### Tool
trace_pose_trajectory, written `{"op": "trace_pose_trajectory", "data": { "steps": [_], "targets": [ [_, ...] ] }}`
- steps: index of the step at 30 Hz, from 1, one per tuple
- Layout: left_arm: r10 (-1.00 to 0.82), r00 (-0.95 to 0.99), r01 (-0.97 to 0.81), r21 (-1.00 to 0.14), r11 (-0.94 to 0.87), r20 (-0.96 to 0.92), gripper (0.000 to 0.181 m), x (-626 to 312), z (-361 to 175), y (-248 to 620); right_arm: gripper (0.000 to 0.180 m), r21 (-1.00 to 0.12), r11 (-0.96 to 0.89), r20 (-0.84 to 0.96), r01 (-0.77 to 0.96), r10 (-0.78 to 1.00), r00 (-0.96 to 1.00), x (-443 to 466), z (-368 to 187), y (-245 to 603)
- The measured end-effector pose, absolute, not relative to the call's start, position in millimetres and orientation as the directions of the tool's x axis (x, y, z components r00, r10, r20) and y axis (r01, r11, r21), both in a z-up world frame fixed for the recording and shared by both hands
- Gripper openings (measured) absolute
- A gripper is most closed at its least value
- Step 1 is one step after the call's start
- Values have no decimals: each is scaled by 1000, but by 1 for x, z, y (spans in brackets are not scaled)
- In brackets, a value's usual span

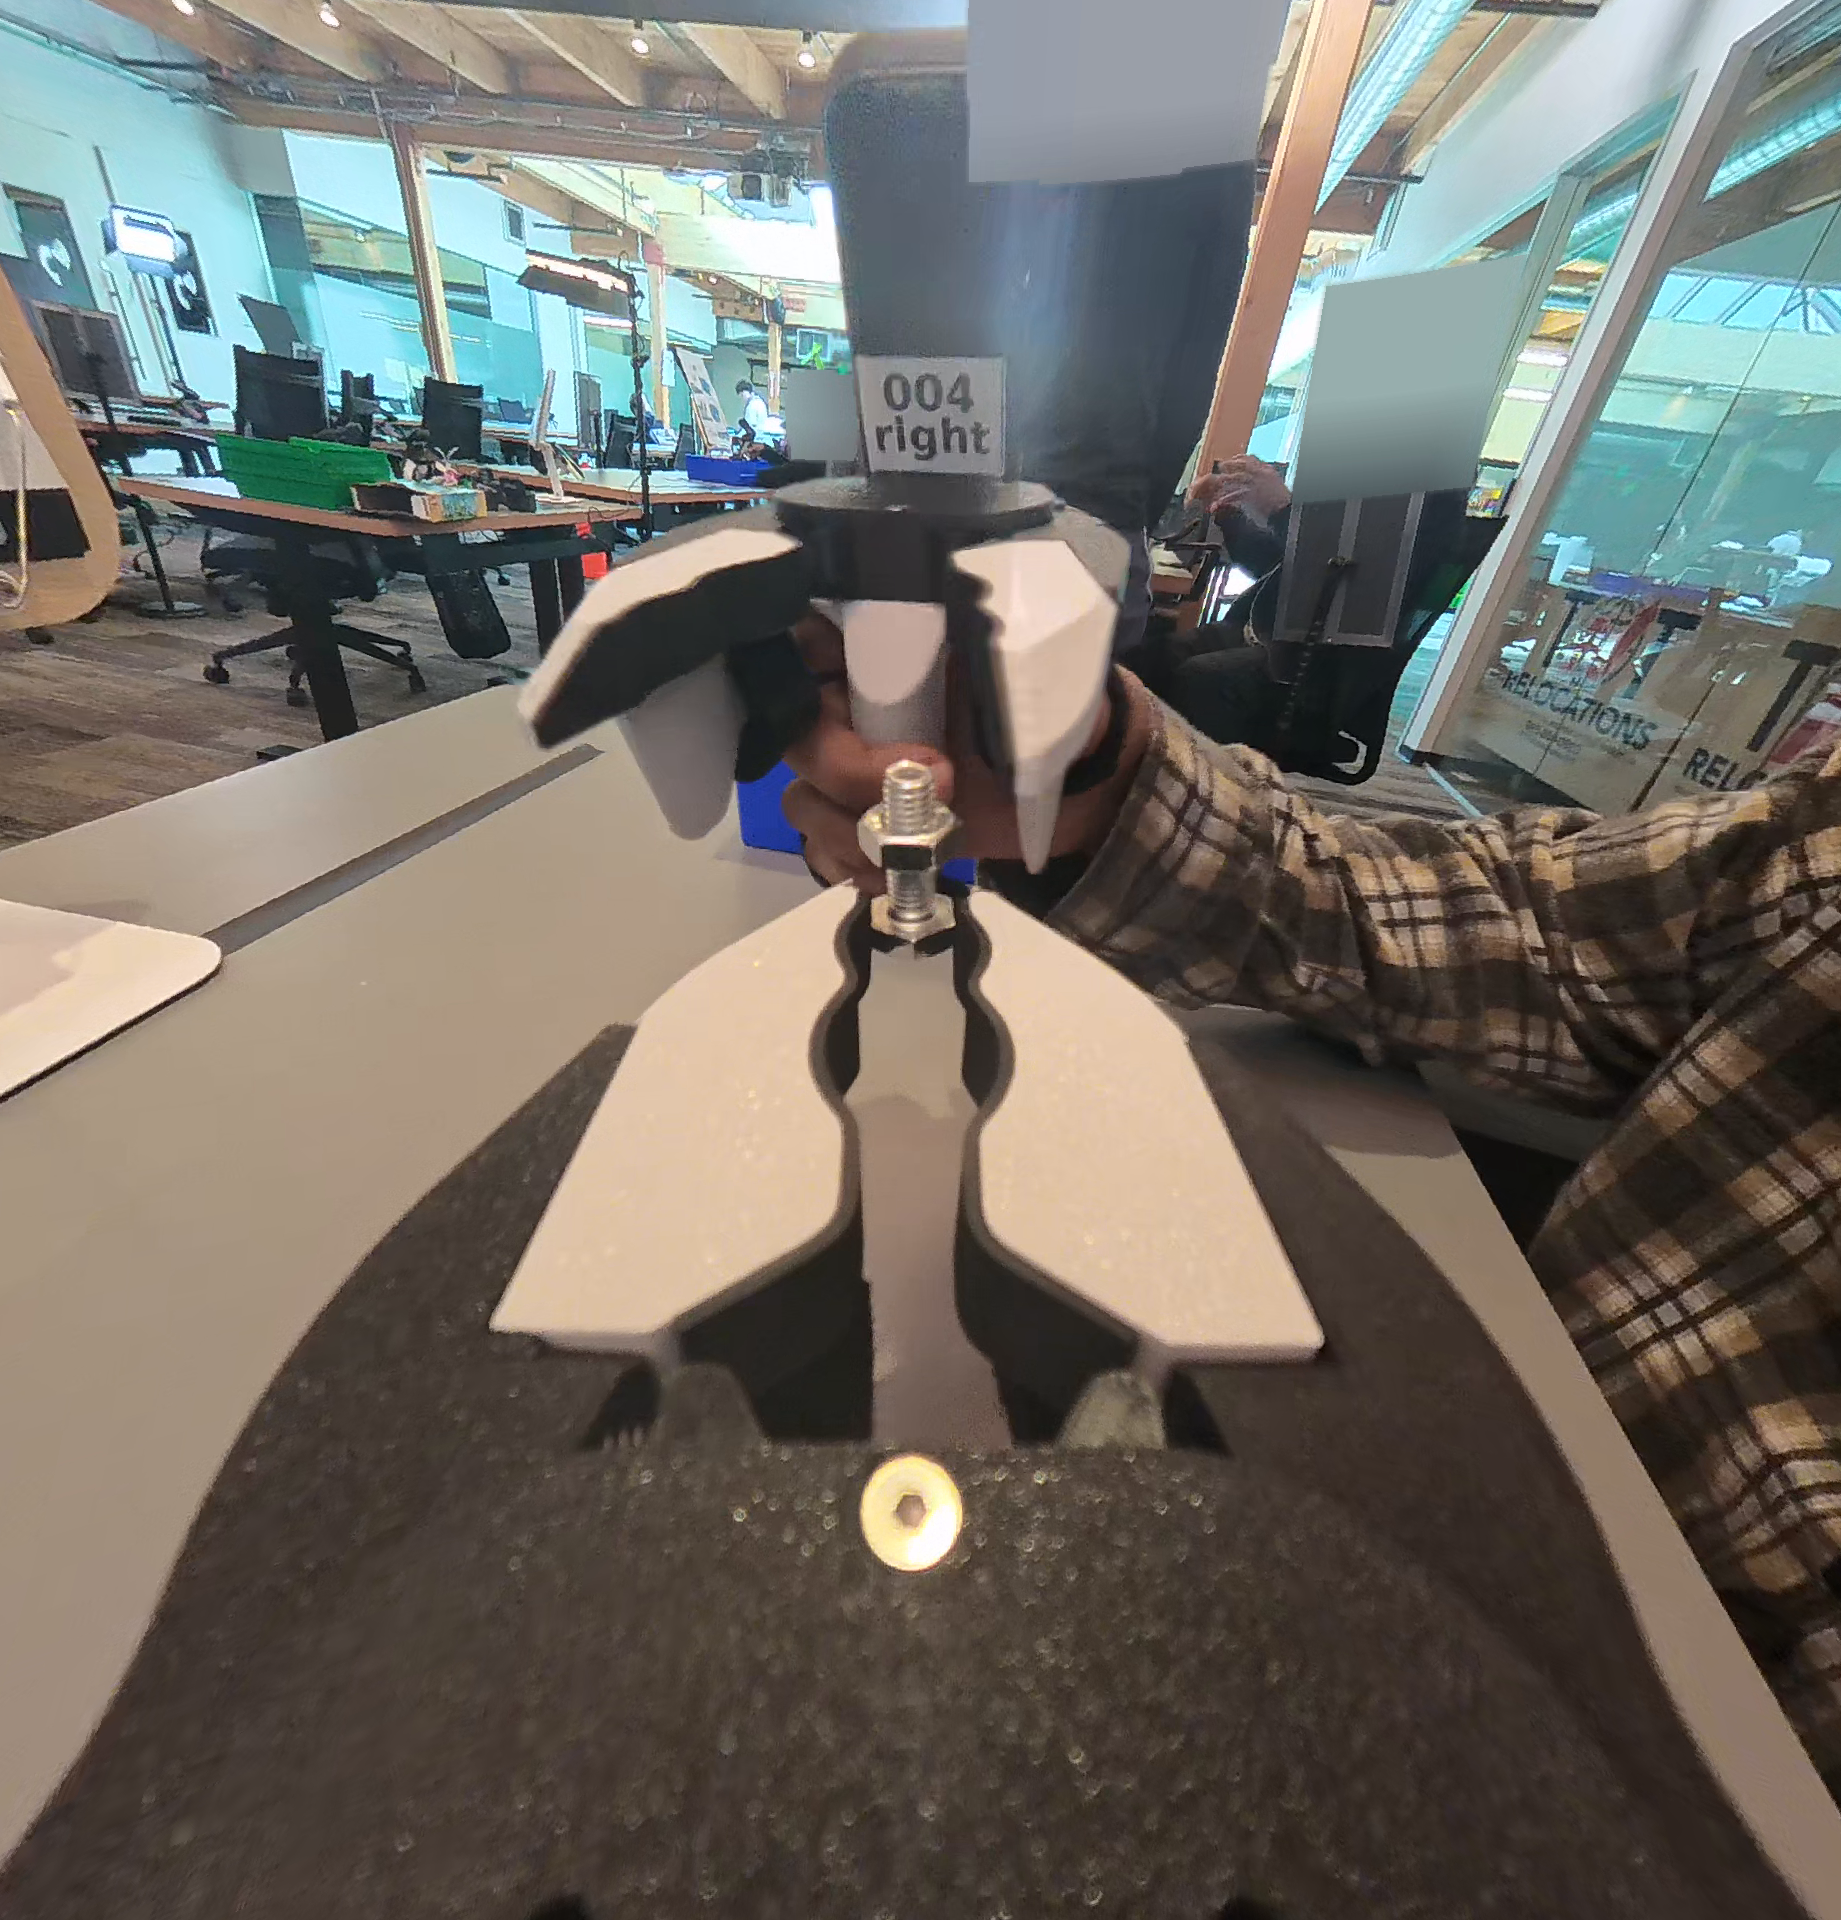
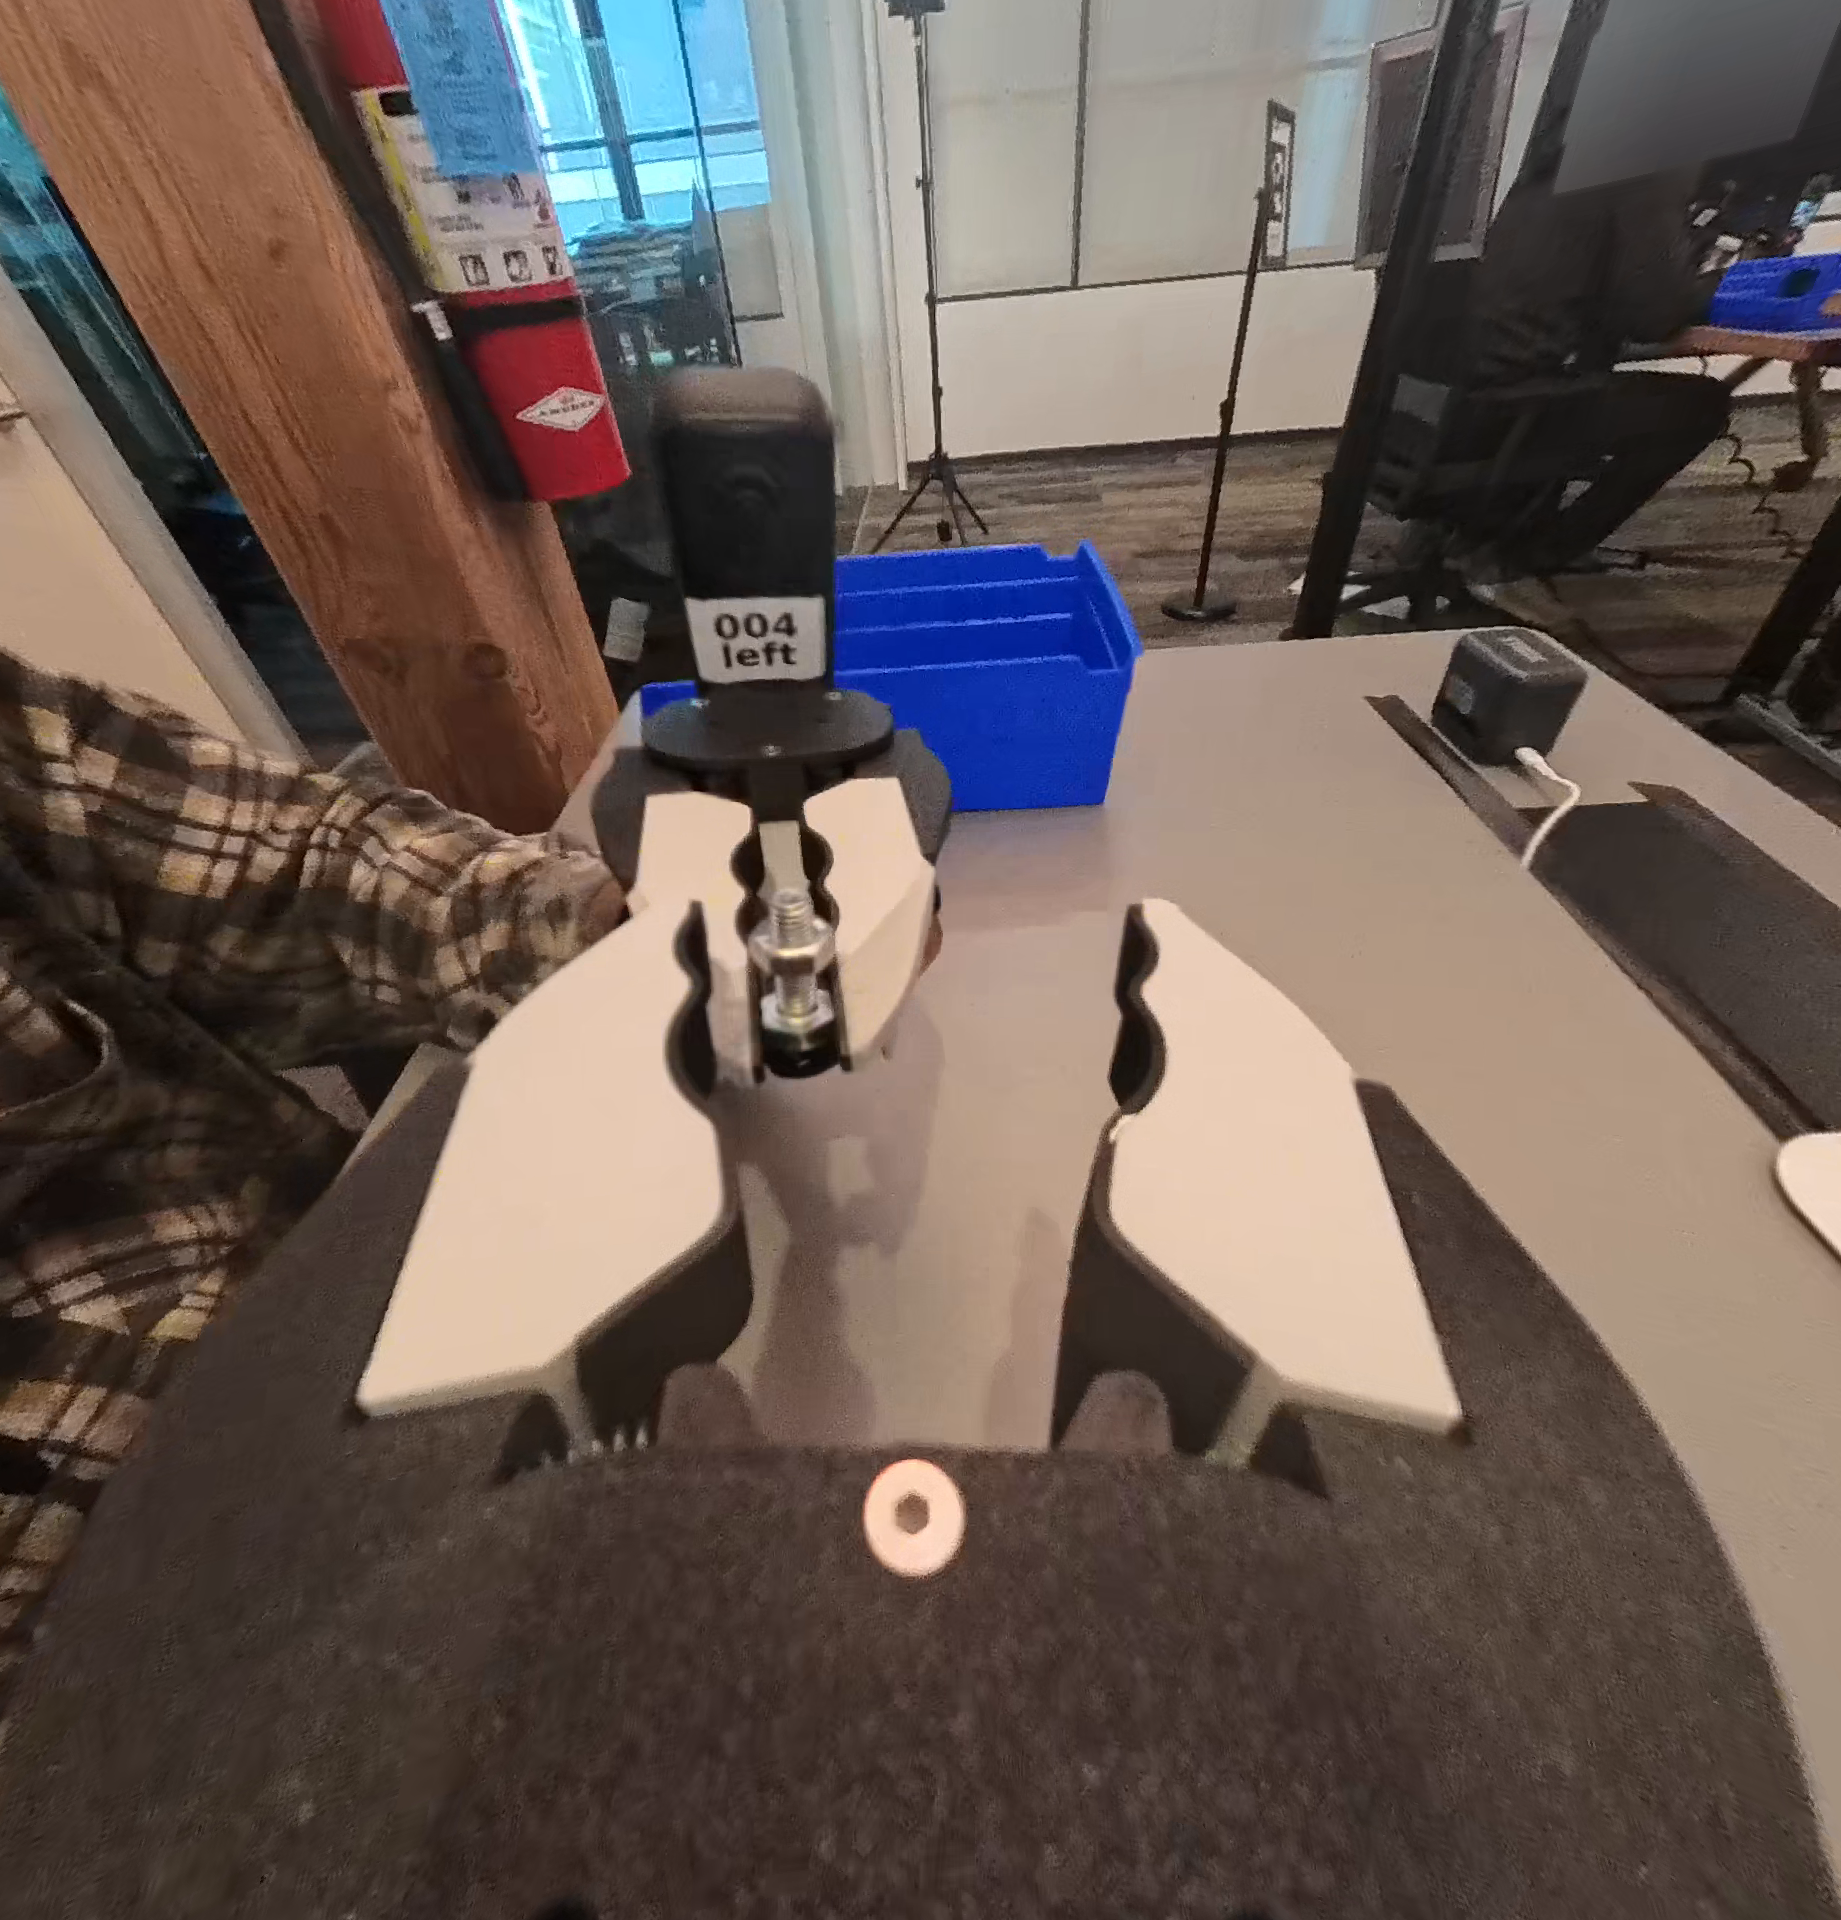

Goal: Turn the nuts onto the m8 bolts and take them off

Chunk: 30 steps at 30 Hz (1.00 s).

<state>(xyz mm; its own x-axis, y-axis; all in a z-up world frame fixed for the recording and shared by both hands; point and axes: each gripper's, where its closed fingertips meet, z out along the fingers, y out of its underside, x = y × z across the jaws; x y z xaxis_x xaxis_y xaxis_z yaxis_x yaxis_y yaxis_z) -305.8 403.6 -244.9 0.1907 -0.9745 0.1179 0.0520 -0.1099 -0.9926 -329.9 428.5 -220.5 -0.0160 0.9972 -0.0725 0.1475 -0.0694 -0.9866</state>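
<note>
A silver m8 bolt (image 1: 905, 790) stands upright, threads up, with a silver nut (image 1: 905, 831) partway down its thread. My left gripper (image 1: 909, 928) is shut on the bolt's lower end, around a second hex piece (image 1: 909, 920), and holds it above the grey table (image 1: 376, 1039). In the right wrist view the bolt (image 2: 791, 920) and nut (image 2: 781, 948) sit in the left gripper (image 2: 796, 1034). My right gripper (image 2: 916, 935) is open and empty. Its fingers stand either side of the bolt, and its left finger (image 2: 625, 1091) is the nearer one. It faces me in the left wrist view (image 1: 862, 836).
A blue bin (image 2: 999, 675) stands at the table's far edge behind the left gripper. A black charger (image 2: 1508, 691) with a white cable and a black mat (image 2: 1726, 935) lie at the right. A white pad (image 1: 54, 987) lies on the table. Plaid sleeves (image 1: 1415, 935) hold the grippers.
</note>
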Motion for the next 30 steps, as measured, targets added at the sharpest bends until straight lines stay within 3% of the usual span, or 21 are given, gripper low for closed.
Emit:
{"op": "trace_pose_trajectory", "data": {
  "steps": [2, 4, 5, 12, 14, 15, 16, 17, 26, 29, 30],
  "targets": [
    [-974, 198, 49, -993, -105, 112, 14, -306, -244, 404, 82, -981, -61, -55, 183, 998, 36, -329, -229, 439],
    [-972, 210, 46, -994, -97, 104, 14, -308, -245, 406, 69, -980, -98, -81, 170, 991, 104, -316, -230, 456],
    [-974, 198, 62, -993, -104, 114, 14, -309, -242, 404, 73, -983, -107, -89, 147, 988, 125, -310, -228, 462],
    [-974, 195, 45, -993, -107, 114, 14, -306, -245, 404, 74, -988, -47, -49, 144, 999, -12, -328, -216, 426],
    [-975, 194, 44, -994, -100, 107, 14, -306, -244, 402, 72, -983, -42, -39, 179, 999, 19, -330, -225, 433],
    [-974, 201, 40, -994, -98, 104, 14, -306, -244, 403, 81, -982, -55, -46, 180, 997, 54, -326, -227, 441],
    [-973, 206, 36, -995, -96, 101, 14, -307, -245, 404, 71, -982, -76, -61, 175, 994, 88, -319, -227, 450],
    [-975, 196, 44, -994, -96, 103, 14, -307, -244, 403, 71, -984, -90, -72, 154, 990, 122, -312, -225, 459],
    [-976, 193, 35, -995, -99, 104, 14, -305, -245, 402, 74, -988, -38, -42, 147, 999, -22, -327, -214, 425],
    [-975, 201, 30, -995, -93, 97, 14, -305, -245, 403, 80, -982, -35, -23, 188, 998, 64, -323, -223, 442],
    [-975, 202, 30, -995, -91, 95, 14, -306, -245, 403, 68, -983, -58, -40, 176, 994, 105, -315, -222, 452]
  ]
}}
